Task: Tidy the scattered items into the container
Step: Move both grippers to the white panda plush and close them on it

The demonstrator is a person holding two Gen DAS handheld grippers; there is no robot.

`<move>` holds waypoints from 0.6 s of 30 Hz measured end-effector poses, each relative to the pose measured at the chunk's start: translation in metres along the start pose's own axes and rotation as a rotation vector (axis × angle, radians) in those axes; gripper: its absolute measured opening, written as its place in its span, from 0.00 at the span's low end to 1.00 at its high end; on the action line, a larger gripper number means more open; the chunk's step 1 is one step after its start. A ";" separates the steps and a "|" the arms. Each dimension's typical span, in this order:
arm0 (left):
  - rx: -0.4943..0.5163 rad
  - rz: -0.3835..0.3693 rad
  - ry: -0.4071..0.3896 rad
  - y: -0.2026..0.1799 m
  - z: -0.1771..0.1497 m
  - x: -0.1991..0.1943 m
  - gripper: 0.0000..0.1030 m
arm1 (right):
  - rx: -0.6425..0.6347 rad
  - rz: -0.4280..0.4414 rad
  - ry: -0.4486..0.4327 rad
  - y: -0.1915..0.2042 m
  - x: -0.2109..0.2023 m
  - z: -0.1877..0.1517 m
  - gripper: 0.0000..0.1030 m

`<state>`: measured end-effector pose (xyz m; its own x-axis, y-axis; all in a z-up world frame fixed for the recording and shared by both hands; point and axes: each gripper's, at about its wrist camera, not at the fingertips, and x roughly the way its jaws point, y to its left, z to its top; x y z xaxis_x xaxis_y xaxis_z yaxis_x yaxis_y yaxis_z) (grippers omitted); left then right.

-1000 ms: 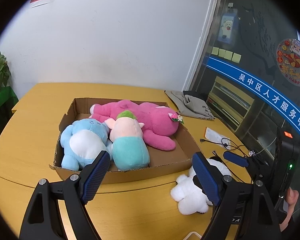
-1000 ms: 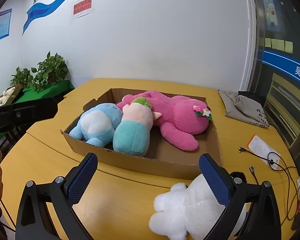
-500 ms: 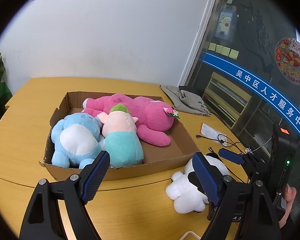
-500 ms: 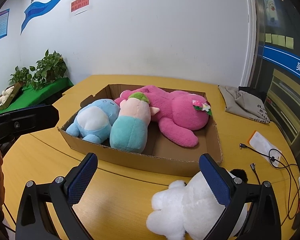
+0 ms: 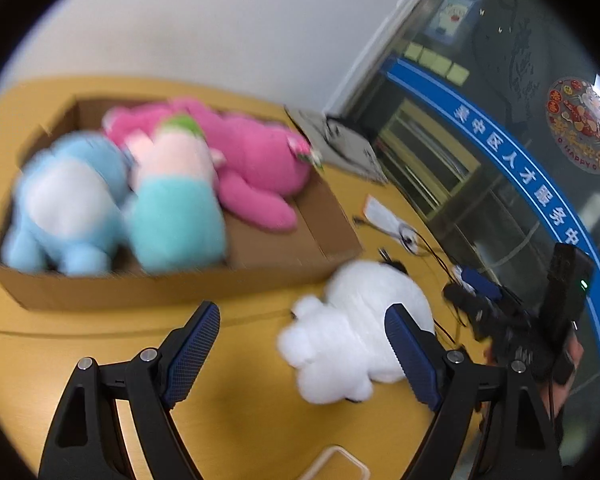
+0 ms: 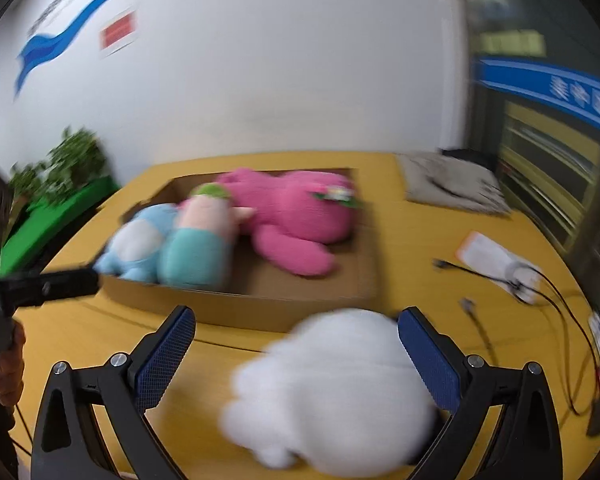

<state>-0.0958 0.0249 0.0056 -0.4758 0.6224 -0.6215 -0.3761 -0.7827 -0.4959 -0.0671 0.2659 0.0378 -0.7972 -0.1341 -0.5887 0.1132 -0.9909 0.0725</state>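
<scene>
A white plush toy [image 5: 356,328] lies on the yellow table in front of the cardboard box [image 5: 140,292]; it also shows in the right wrist view [image 6: 332,388]. The box [image 6: 260,304] holds a blue plush [image 5: 68,204], a pink-and-teal plush [image 5: 172,200] and a large pink plush [image 5: 252,164]. My left gripper [image 5: 300,344] is open and empty, with the white plush by its right finger. My right gripper [image 6: 296,352] is open, its fingers on either side of the white plush, apart from it. Both views are motion-blurred.
A grey cloth bag [image 6: 452,180] lies at the back right of the table. A white card [image 6: 496,256] and black cables [image 6: 556,292] lie on the right. A green plant [image 6: 60,168] stands off the table's left side. The other hand-held gripper [image 5: 532,320] shows at right.
Both grippers have swung right and moved closer to the white plush. It now lies between the right gripper's fingers and sits larger in both views. The box has shifted left in view.
</scene>
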 end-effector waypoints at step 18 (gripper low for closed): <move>-0.158 -0.192 0.315 0.004 -0.055 0.125 0.82 | 0.186 0.143 0.233 -0.080 0.062 -0.049 1.00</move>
<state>-0.1128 0.0997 -0.1071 -0.1323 0.7465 -0.6521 -0.2962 -0.6576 -0.6927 -0.0966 0.3377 -0.0445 -0.6214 -0.2876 -0.7288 0.0863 -0.9497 0.3011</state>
